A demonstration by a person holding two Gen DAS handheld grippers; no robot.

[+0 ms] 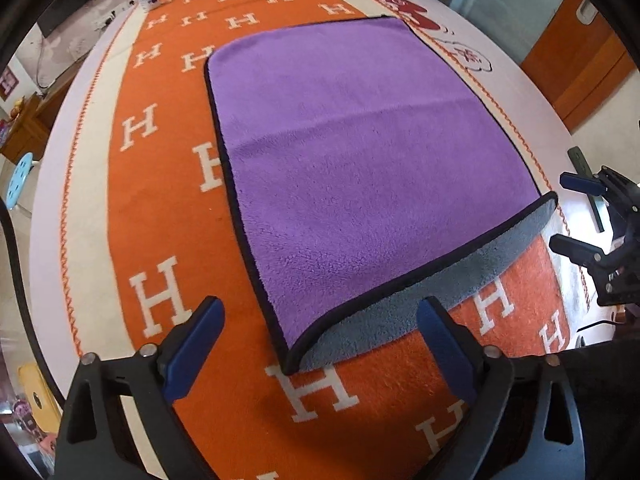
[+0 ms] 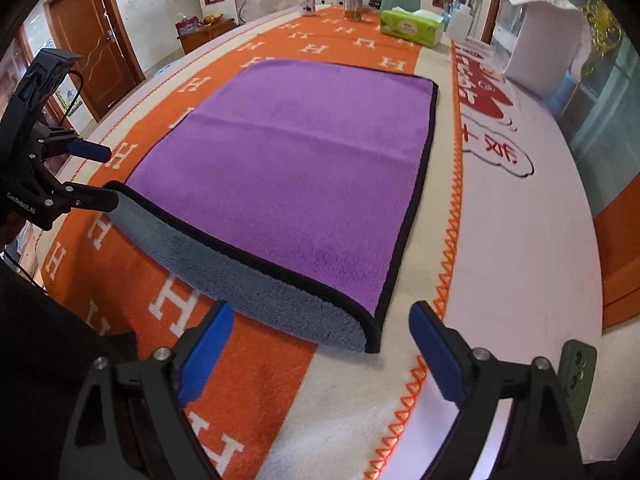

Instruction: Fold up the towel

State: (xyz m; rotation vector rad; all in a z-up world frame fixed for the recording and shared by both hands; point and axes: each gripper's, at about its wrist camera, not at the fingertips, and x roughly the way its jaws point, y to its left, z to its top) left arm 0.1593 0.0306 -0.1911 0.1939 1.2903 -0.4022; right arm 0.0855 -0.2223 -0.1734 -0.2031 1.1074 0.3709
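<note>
One purple towel (image 1: pixel 360 152) with a grey underside lies flat on the orange blanket (image 1: pixel 160 208) covered in white "H" letters, near edge curled up. Both grippers, left (image 1: pixel 320 344) and right (image 2: pixel 320 344), hang spread wide just short of it, holding nothing. At the far end: one green tissue pack (image 2: pixel 412 28), tissue poking out, one jar (image 2: pixel 353 2) with amber stuff, one white bottle (image 2: pixel 307 2).

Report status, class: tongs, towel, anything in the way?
Left tongs open, right tongs open, both empty. Towel flat on blanket, near edge curled up, grey underside showing. Nothing in the way.
</note>
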